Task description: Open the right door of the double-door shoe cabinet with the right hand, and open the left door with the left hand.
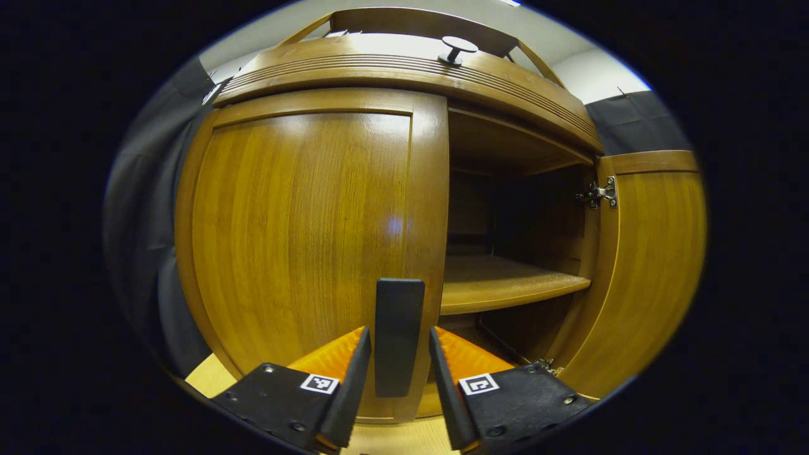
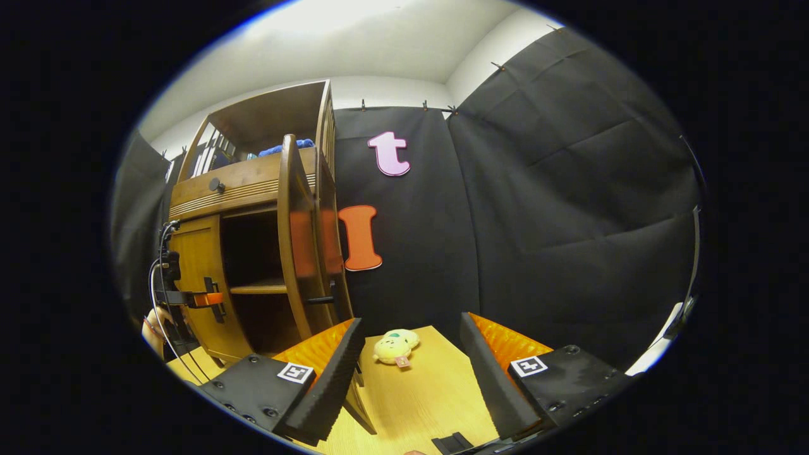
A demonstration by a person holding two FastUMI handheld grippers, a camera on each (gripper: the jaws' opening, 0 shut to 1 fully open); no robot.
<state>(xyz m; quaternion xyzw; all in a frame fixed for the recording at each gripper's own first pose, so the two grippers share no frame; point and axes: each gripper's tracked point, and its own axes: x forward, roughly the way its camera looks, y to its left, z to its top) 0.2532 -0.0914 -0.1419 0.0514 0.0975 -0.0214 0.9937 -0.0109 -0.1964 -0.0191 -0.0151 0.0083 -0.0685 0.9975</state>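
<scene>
The wooden shoe cabinet's left door is closed. Its black upright handle stands between the fingers of my left gripper, with a thin gap on each side, so the gripper is open around it. The right door is swung wide open, baring an inner shelf. In the right gripper view that open right door shows edge-on with its handle. My right gripper is open, holds nothing, and hangs away from the cabinet. The left gripper shows farther off at the left door.
A small yellow plush toy lies on the pale wooden floor just right of the open door. A round knob sits on the drawer above the doors. Black cloth walls stand behind. A hand holds the left gripper.
</scene>
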